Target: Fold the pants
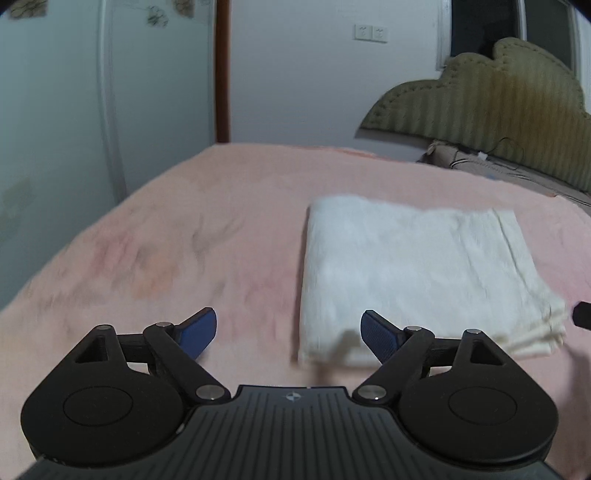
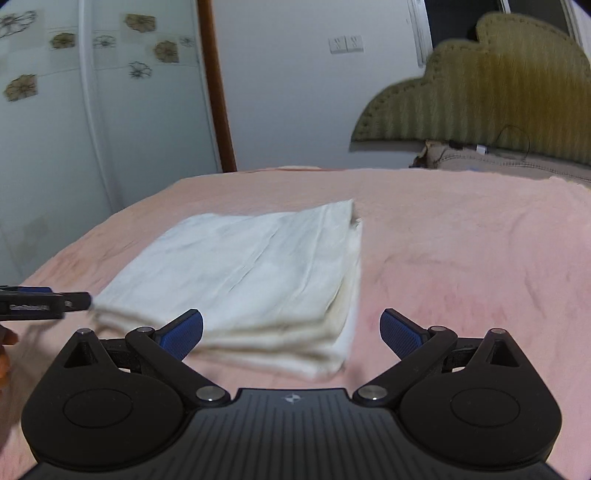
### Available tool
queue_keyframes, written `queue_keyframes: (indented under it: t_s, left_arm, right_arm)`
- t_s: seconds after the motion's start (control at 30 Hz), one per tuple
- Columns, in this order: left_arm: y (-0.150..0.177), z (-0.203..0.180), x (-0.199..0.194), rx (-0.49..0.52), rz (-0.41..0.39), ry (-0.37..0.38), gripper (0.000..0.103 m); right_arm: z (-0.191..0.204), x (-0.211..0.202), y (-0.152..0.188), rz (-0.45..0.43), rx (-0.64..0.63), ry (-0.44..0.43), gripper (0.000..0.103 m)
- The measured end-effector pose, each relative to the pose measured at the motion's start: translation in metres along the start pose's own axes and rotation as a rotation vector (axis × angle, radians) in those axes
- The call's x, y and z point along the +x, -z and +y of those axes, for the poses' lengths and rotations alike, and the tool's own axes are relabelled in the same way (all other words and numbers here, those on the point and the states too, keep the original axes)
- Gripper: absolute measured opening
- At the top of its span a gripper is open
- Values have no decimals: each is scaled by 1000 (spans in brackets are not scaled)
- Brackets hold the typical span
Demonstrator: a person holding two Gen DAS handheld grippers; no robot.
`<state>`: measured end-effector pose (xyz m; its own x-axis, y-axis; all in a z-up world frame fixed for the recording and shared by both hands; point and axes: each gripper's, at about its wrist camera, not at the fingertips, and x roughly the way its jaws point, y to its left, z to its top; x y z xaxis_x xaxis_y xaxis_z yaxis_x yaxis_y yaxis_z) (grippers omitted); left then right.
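The folded white cloth pants (image 1: 417,273) lie flat on the pink-covered bed (image 1: 207,236), stacked in layers, well short of the padded, scalloped olive headboard (image 1: 509,107) that stands behind the bed at its far right. My left gripper (image 1: 289,332) hangs just before the stack's near left corner, jaws apart around nothing. My right gripper (image 2: 291,332) hangs before the near right corner, its jaws spread, with that corner lying beyond them. A brown wooden post (image 2: 218,92) rises behind the bed's far left edge, and white wall switches (image 1: 370,33) sit between post and headboard.
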<state>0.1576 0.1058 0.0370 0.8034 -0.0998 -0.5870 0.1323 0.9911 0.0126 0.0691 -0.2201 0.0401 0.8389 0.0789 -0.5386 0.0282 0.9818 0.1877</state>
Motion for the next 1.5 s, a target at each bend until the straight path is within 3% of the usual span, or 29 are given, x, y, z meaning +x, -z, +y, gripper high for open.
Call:
queue_keyframes:
  t_s: [0.1, 0.2, 0.23, 0.27, 0.33, 0.43, 0.5, 0.57, 0.63, 0.73, 0.77, 0.83, 0.87, 0.9, 0.93, 0.97, 1.0, 1.07, 1.17, 1.2, 1.23, 1.27, 1.3, 1.4, 1.43, 1.5]
  left_arm:
    - [-15, -5, 14, 31, 13, 11, 89]
    - [-23, -13, 39, 64, 56, 30, 92]
    - [-23, -16, 49, 74, 80, 30, 91]
    - [-21, -20, 58, 87, 105, 35, 90]
    - [-14, -28, 65, 118, 111, 68, 90]
    - [-9, -39, 57, 217, 73, 106, 90]
    - [-15, -34, 57, 218, 50, 101, 93]
    - [-26, -21, 69, 163, 65, 98, 97]
    - [-38, -3, 89, 74, 121, 108, 96]
    - [-49, 23, 125, -83, 263, 234, 96]
    - [-49, 29, 136, -148, 294, 277, 98]
    - [-52, 31, 143, -201, 273, 292, 99]
    - [-54, 27, 143, -182, 270, 285, 88]
    - [-55, 20, 142, -130, 257, 293, 52]
    - [-54, 13, 140, -89, 258, 334, 36]
    - [-54, 9, 136, -85, 240, 318, 32]
    - [-52, 5, 131, -80, 213, 279, 19]
    - [-51, -6, 116, -47, 163, 249, 11]
    - [-44, -15, 106, -20, 134, 205, 15]
    - [-42, -15, 109, -9, 144, 187, 32]
    - [-40, -15, 112, -6, 151, 157, 40]
    - [-40, -12, 110, -18, 150, 123, 54]
    - [-41, -8, 104, -27, 133, 96, 57]
    - [-40, -4, 78, 5, 80, 20, 67]
    - [-38, -5, 71, 9, 76, 5, 69]
    - [-32, -8, 55, 18, 82, 4, 71]
  right_arm:
    - [-19, 38, -15, 67, 55, 27, 100]
    - [-44, 78, -19, 172, 171, -30, 95]
    - [-50, 90, -17, 204, 216, -59, 82]
    - [-53, 95, -15, 206, 231, -81, 76]
    - [-44, 89, -14, 194, 138, -81, 59]
    - [-34, 77, -12, 156, 42, 10, 59]
    - [-38, 77, -15, 163, 83, -33, 59]
    - [-44, 85, -22, 188, 112, -100, 68]
    - [-52, 102, -29, 232, 153, -124, 68]
    - [-70, 124, -33, 233, 264, -205, 67]
    - [-75, 129, -34, 225, 295, -233, 60]
    - [-80, 135, -33, 222, 318, -261, 44]
    - [-78, 135, -33, 214, 305, -269, 38]
    - [-73, 134, -33, 200, 271, -274, 34]
    - [-68, 129, -33, 179, 224, -273, 30]
    - [-62, 123, -35, 154, 178, -263, 27]
    - [-56, 119, -38, 131, 137, -247, 26]
    - [-41, 109, -45, 74, 52, -217, 25]
    - [-32, 112, -52, 77, 22, -185, 27]
    - [-35, 120, -51, 127, 38, -157, 33]
    - [-38, 126, -49, 176, 61, -114, 51]
    - [-41, 126, -48, 185, 86, -61, 60]
    - [-41, 117, -46, 154, 92, -2, 66]
    - [-23, 68, -37, -12, 31, 129, 68]
    - [-12, 55, -33, -46, -17, 99, 68]
    - [7, 44, -24, -29, -93, -51, 66]
